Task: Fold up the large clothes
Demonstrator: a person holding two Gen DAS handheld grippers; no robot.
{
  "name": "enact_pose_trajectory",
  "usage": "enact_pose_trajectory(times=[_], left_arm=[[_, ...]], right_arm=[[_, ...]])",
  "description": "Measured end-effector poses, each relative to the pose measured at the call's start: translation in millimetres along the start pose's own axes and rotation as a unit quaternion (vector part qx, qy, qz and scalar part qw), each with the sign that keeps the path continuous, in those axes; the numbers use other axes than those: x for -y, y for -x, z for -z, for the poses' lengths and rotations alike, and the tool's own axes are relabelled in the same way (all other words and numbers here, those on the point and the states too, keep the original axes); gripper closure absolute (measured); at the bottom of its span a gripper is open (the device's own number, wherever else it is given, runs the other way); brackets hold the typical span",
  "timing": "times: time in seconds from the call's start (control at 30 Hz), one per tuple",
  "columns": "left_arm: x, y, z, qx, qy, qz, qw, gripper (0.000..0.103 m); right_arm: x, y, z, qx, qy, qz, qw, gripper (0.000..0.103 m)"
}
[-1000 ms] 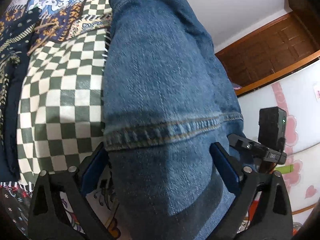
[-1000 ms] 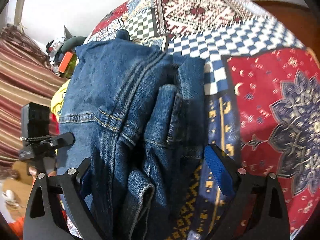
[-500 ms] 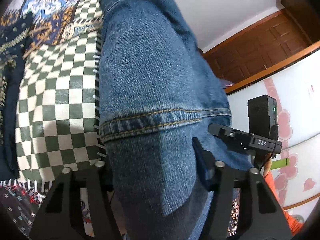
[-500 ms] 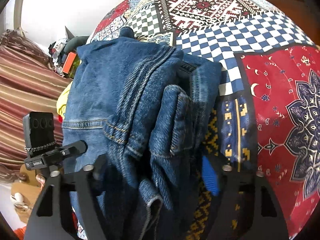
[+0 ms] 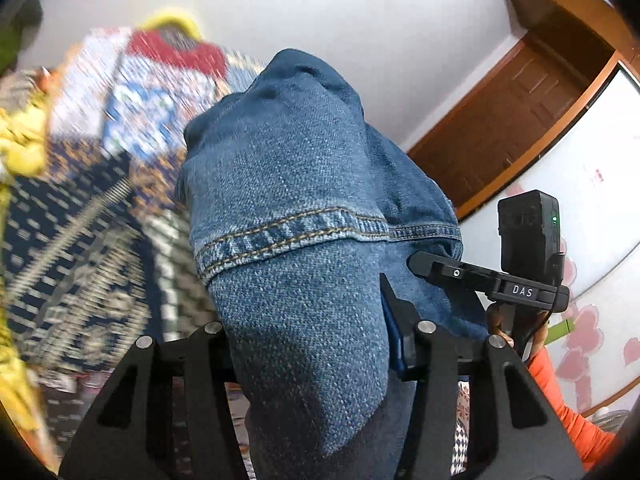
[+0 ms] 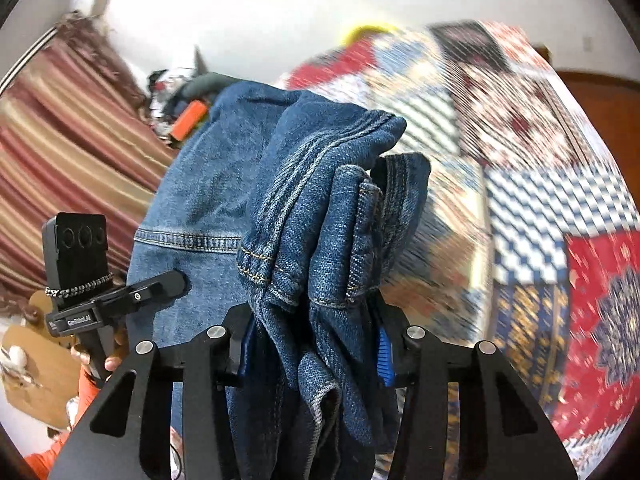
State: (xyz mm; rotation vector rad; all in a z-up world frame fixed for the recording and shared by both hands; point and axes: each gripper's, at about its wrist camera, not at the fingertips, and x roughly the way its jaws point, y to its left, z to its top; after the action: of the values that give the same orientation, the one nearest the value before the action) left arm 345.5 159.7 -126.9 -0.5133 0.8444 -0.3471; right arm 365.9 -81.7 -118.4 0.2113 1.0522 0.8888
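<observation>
A pair of blue denim jeans (image 5: 296,208) fills the middle of the left wrist view, lifted above the patchwork bedspread (image 5: 80,220). My left gripper (image 5: 308,344) is shut on a thick fold of the denim near a stitched hem. In the right wrist view the same jeans (image 6: 320,216) bunch between the jaws, and my right gripper (image 6: 312,340) is shut on the seamed folds. Each gripper shows in the other's view, the right one (image 5: 492,280) and the left one (image 6: 116,304) beside the cloth.
The bedspread (image 6: 540,220) shows red, blue and checked patches, blurred by motion. A yellow cloth (image 5: 20,148) lies at the left. A striped curtain (image 6: 68,128) and clutter (image 6: 188,112) stand left of the bed. A wooden door (image 5: 516,116) and white wall are behind.
Both grippers have closed on the jeans and lifted them off the bed. The views tilt upward, showing more wall, with the bedspread blurred below.
</observation>
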Motion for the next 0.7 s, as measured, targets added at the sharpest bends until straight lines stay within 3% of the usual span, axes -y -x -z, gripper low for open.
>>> enact_pose_trajectory(times=[0.17,0.33,0.57,0.7], left_arm=[[-34,60,-20,0.036,-0.009,-0.034,0.9987,0.052],[-81,93,-34,0.053,0.002,-0.063,0.9966,0.052],[-167,81,-36,0.043,0.036,-0.104,0.9930,0.052],[-238,33,-18,-0.003,0.085,-0.120,0.9891,0.052]], right_arm=[[-59,-28,-19,0.016,0.043,-0.012,0.999,0.061],[-90,-76,-39,0.011,0.054,-0.026,0.998,0.061],[-108,-165,-49,-0.015,0.055,-0.018,0.998,0.061],[-94,-227,-42,-0.054,0.047,0.014,0.997,0.061]])
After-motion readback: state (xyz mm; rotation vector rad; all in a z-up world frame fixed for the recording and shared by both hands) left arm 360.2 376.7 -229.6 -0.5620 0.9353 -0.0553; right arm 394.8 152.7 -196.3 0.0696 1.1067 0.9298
